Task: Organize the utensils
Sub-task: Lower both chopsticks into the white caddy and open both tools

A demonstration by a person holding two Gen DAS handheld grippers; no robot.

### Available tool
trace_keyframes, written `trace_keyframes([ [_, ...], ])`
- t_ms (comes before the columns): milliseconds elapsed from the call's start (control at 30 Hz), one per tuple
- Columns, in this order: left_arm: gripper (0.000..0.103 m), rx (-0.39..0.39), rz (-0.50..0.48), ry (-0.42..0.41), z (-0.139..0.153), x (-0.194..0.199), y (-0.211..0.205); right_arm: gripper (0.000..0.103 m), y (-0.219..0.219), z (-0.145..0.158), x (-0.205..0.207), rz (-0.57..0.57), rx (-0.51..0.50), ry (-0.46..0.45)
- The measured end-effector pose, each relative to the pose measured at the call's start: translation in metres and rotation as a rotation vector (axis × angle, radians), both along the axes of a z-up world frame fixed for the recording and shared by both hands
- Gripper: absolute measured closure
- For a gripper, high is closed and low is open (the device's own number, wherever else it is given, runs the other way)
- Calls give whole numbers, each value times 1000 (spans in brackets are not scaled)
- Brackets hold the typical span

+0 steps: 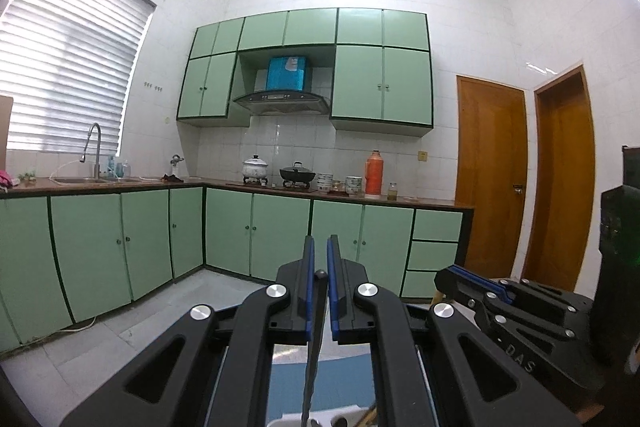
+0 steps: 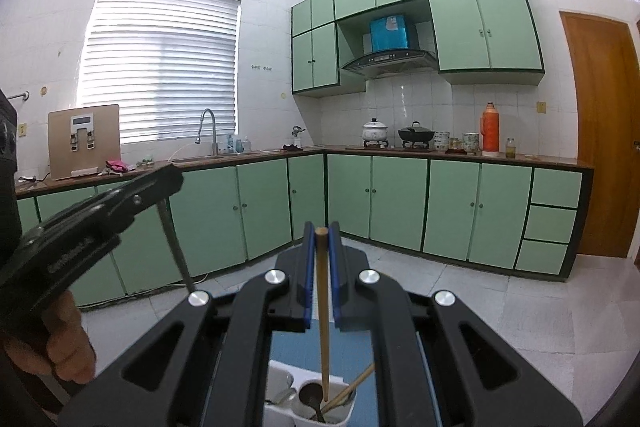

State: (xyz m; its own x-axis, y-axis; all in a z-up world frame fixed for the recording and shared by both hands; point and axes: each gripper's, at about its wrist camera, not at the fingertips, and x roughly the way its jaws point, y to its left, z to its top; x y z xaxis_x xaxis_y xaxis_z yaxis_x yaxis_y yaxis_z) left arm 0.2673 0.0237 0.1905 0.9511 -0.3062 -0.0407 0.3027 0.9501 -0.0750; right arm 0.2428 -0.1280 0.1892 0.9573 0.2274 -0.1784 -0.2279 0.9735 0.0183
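two utensils are held above a white holder (image 2: 308,401) that sits on a blue mat (image 2: 360,359) directly below the grippers. the left gripper (image 1: 319,259) is closed on a dark, slim utensil (image 1: 314,347), gripped near its rounded top end so that the shaft hangs straight down between the fingers; what kind of utensil it is cannot be told, since its lower end runs out of view. the right gripper (image 2: 321,239) is clamped on a wooden chopstick (image 2: 323,315), also pinched near the top, so that its tip points down into the round compartment of the holder. both pieces appear to be held by the upper end so that they hang upright and can be lowered into a slot without tilting.

inside the holder a second chopstick (image 2: 350,389) is seen leaning against the rim, and a dark spoon (image 2: 310,397) rests in the same compartment; something metallic lies in the compartment to its left, too small to name. the sorting is judged to be partly done. the two grippers are held near each other, side by side, which suits a shared target but calls for care that the fingers do not collide.
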Motion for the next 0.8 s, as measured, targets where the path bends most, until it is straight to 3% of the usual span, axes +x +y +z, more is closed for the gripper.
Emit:
trace_keyframes([
  [400,97,-1,8,136,-62,42,-2,97,3,-47,29,-10,-9,76],
  [800,97,25,28,191,-90,49,-2,97,14,-82,38,-5,-1,152],
])
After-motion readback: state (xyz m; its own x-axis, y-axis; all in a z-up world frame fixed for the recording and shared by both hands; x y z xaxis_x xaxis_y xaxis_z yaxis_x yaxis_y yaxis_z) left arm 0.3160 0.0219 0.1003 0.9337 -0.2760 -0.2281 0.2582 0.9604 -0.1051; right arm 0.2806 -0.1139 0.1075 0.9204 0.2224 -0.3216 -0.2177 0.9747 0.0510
